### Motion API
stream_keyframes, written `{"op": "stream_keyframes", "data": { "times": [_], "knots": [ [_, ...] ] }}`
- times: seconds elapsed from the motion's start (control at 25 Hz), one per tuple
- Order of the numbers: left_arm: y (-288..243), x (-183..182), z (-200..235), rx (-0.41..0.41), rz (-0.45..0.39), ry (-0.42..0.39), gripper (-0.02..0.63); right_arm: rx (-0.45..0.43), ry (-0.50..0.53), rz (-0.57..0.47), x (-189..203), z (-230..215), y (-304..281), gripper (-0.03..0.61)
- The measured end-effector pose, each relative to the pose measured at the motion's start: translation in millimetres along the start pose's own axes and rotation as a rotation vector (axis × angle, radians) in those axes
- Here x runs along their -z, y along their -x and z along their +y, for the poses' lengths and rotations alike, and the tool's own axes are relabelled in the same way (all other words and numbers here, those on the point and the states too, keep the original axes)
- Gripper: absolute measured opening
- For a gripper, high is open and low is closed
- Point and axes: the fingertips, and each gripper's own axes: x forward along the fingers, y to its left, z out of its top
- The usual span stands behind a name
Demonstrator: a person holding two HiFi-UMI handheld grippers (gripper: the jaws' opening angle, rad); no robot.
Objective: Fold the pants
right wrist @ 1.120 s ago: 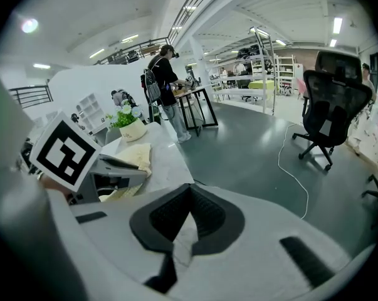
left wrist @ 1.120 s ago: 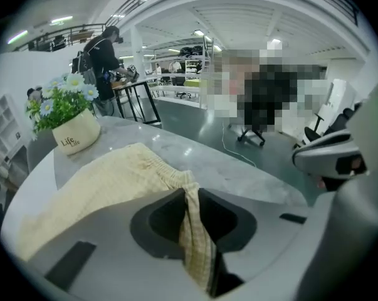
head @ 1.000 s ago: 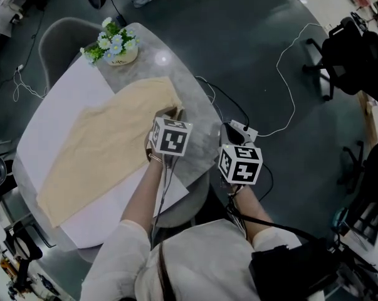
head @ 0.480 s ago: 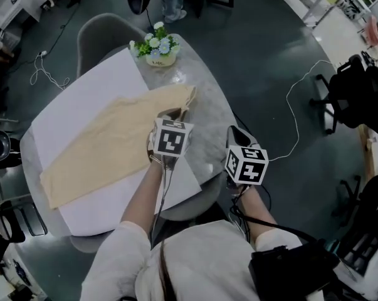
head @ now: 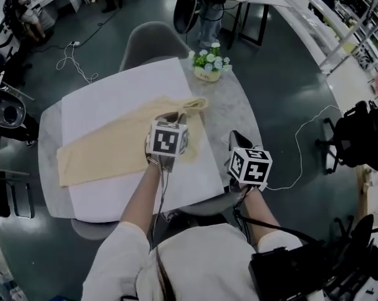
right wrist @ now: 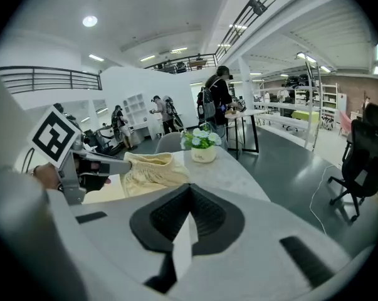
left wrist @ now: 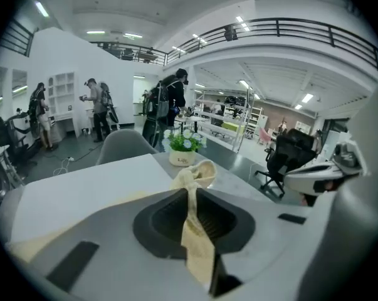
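Note:
Beige pants (head: 113,149) lie stretched across the white sheet (head: 113,93) on the round table. My left gripper (head: 176,115) is shut on their right end. That end is bunched and lifted off the sheet. In the left gripper view the fabric (left wrist: 193,175) runs straight down into the closed left gripper (left wrist: 192,194). My right gripper (head: 234,138) hovers over the table's right edge, apart from the pants, with its jaws together. In the right gripper view, only a thin white sliver shows at the seam of the right gripper (right wrist: 189,192). The same view shows the pants (right wrist: 148,171) bunched on the left.
A pot of flowers (head: 207,64) stands at the far edge of the grey table (head: 236,105). A grey chair (head: 154,42) sits behind it. To the right are a black office chair (head: 358,137) and a white cable (head: 301,149) on the floor. People stand farther back.
Both grippers have risen. The left one has kept its hold and lifted the pants' end off the sheet, and the pants now lie straighter. The right gripper moved alongside it.

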Motion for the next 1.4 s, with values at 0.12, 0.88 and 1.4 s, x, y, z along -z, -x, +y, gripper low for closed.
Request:
{"op": "stream_keyframes", "data": {
  "times": [0.12,0.88,1.4],
  "knots": [
    [34,2,39,-0.039,-0.033,0.040,0.041,-0.040,0.034,-0.008,-6,44,-2,-0.008],
    [208,83,256,-0.284,-0.113,0.278,0.041,-0.289,0.180,0.098,20,277,-48,-0.008],
    [337,168,412,-0.593,-0.184,0.458,0.043,-0.380,0.281,0.194,57,377,-80,-0.008]
  ]
}}
